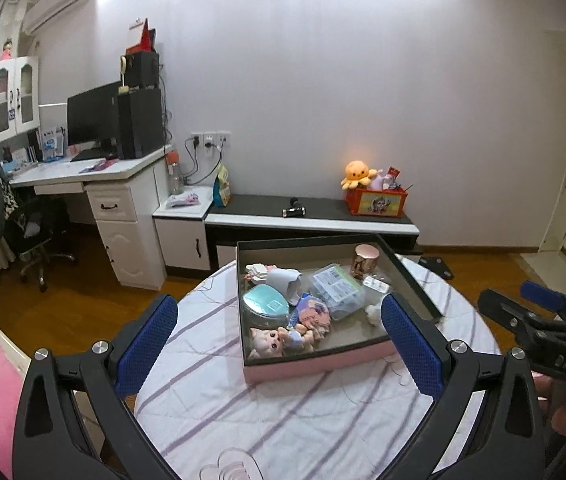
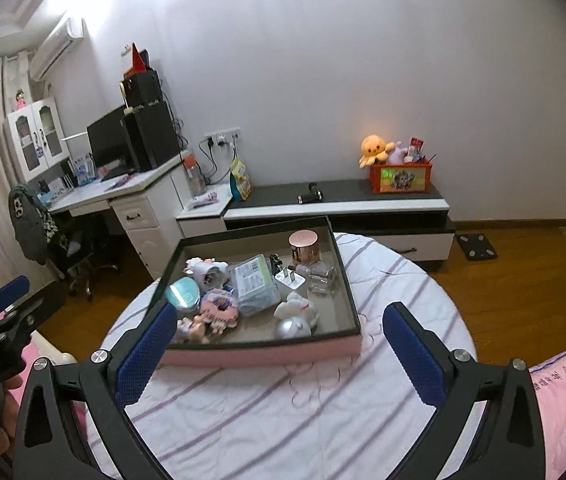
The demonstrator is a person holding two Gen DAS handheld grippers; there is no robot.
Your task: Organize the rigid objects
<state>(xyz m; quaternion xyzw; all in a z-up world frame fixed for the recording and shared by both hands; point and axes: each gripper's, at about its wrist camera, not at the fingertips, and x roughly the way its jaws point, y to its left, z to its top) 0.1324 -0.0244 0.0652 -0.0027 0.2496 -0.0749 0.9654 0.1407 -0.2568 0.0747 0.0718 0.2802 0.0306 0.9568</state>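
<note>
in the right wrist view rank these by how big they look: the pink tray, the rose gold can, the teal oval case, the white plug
1. pink tray, by far the largest.
2. teal oval case and rose gold can look about alike; the can sits farther back, so I won't rank them.
3. white plug, smallest.

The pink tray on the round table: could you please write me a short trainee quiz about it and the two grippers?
1. True or false: the left gripper is shut on the pink tray.
2. Which stands in the tray's far corner? A. copper-lidded jar B. kettle C. shoe
3. Fill in: the tray rests on a round table under a ____ cloth.

Key: 1 false, both it and the right gripper are open and empty; 2 A; 3 striped.
</note>
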